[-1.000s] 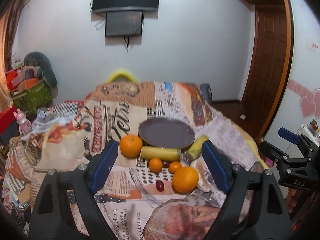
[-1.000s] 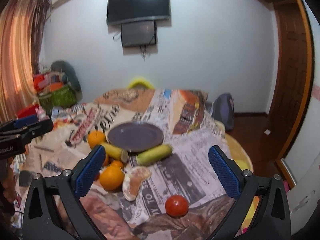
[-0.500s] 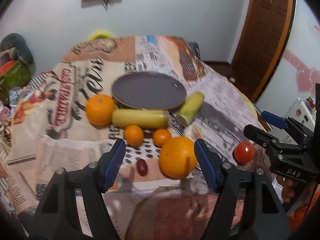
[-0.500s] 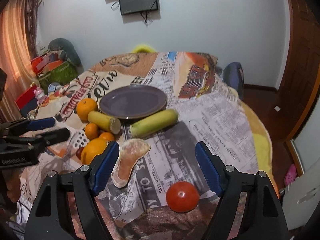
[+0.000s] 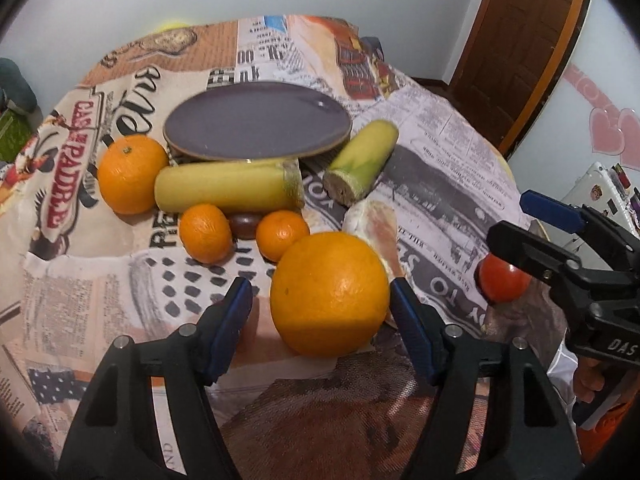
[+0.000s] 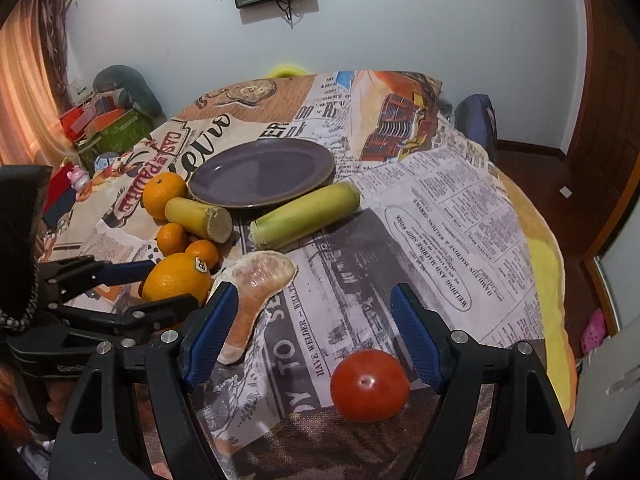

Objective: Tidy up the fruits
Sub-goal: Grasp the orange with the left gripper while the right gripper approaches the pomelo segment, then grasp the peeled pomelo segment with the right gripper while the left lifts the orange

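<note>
A large orange lies on the newspaper-print cloth between the fingers of my left gripper. The jaws are closing; the left pad still stands clear of the peel. In the right wrist view a red tomato sits between the open fingers of my right gripper, nearer the right pad and untouched. Behind them stands an empty purple plate. In front of the plate are another orange, two mandarins, two yellow-green stalk pieces, a small dark fruit and a peeled pomelo segment.
The round table's edge drops away on the right, near a wooden door. Bags and boxes are piled by the left wall. A hand holds the right gripper's handle.
Both grippers came down and tipped toward the table, and their jaws narrowed. The large orange now sits between the left fingers, the tomato between the right ones.
</note>
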A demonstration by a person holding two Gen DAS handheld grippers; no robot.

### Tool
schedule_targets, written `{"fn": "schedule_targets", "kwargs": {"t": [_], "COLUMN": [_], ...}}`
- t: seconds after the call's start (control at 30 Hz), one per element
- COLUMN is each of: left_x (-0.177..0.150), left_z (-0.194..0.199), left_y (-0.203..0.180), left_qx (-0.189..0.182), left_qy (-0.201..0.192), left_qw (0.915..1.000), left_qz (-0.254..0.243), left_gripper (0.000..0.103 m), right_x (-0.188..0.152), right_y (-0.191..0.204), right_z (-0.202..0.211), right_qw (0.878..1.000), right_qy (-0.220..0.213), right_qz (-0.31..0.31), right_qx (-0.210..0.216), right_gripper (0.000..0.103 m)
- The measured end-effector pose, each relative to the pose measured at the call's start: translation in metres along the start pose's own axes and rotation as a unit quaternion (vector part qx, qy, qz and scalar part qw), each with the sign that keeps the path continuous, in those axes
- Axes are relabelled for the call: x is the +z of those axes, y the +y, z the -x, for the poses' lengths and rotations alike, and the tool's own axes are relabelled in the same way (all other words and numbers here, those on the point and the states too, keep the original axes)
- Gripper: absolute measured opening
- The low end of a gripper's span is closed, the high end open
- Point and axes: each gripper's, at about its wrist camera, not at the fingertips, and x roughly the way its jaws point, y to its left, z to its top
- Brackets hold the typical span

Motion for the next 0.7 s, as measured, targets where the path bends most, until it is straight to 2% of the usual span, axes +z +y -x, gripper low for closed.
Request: {"fn": "schedule_targets", "kwargs": {"t": [0.07,0.23,0.47,0.57,0.7], "left_x": [-0.001,-0.004,-0.002,-0.001,-0.003], "left_z": [-0.004,0.001,0.05,0.063,0.074], "left_y": [0.002,0.004,0.023,0.031,0.04], "left_qx": [-0.017,-0.017,0.006,0.013,0.017], "left_qy": [0.004,-0.006,-0.073,-0.091,-0.105], "left_qw": [0.9998,0.9998,0.9971,0.9953,0.9937], "left_qz": [0.004,0.009,0.023,0.029,0.036], "left_gripper": [0.061,0.06,0.06,0.06,0.06], "right_x": [0.0,0.001,0.005,0.005,0.003], "right_y": [0.0,0.005,0.023,0.035,0.045], "right_z": [-0.003,-0.009,-0.022,-0.036,-0.062], "right_qw": [1.0,1.0,0.999,0.997,0.996], "right_qy": [0.005,0.019,0.036,0.052,0.078], "right_qz": [0.0,0.0,0.021,0.033,0.033], "right_qx": [0.003,0.021,0.034,0.042,0.029], "right_gripper": [0.076,0.076,0.076,0.076,0.076]}}
